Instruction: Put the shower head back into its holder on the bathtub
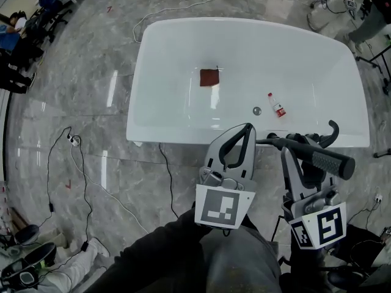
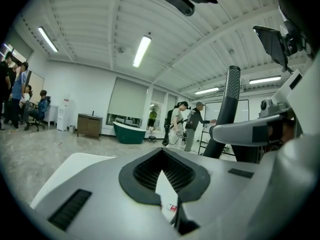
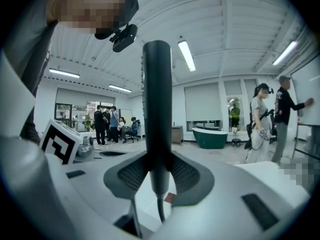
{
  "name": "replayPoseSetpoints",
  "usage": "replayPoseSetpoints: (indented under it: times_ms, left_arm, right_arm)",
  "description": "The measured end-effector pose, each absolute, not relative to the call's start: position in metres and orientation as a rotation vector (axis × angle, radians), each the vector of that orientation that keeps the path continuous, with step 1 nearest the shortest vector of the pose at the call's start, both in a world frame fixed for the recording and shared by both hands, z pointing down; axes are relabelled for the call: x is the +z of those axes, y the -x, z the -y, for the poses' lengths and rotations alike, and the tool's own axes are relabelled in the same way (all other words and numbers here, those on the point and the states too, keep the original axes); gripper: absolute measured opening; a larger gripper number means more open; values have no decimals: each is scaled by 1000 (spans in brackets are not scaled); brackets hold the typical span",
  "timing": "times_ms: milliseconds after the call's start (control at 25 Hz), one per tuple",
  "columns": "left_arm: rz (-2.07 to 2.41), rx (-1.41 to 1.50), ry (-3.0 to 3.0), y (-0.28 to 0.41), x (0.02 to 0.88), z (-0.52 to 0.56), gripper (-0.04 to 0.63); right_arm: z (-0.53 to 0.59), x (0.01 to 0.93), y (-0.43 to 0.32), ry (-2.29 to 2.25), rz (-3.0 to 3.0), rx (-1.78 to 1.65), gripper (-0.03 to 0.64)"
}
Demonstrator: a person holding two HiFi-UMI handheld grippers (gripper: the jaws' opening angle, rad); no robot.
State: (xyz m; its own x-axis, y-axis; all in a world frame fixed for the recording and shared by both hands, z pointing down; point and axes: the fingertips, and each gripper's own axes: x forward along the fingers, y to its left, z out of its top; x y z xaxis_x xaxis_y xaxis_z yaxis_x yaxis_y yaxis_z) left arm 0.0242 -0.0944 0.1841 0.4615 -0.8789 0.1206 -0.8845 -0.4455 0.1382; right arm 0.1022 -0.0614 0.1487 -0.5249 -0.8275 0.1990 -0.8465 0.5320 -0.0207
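One white bathtub [image 1: 153,72] stands on the floor ahead. Two grippers hover at its near rim. The left gripper [image 1: 246,129], at the tub's 6 o'clock, has its fingers together at the tips with nothing between them, so it looks idle for this step. The right gripper [image 3: 158,176], at 5 o'clock, has its fingers clamped on the one shower head [image 1: 327,157]. It grips low on the dark handle, hose end below, probably so the head can be steered to the dark curved fitting [image 1: 333,132] on the rim, likely the holder. In the tub lie one red cloth [image 1: 209,77], one bottle [image 1: 277,105] and one drain [image 1: 257,110].
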Motion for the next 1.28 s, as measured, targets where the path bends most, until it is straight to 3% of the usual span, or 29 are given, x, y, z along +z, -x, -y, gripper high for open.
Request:
replayPoseSetpoints:
  times_ms: [1280]
  left_arm:
    - [1481,116,-2517,-17,235,132,3]
  right_arm:
    - [95,232,-100,-1436,2485,261,141]
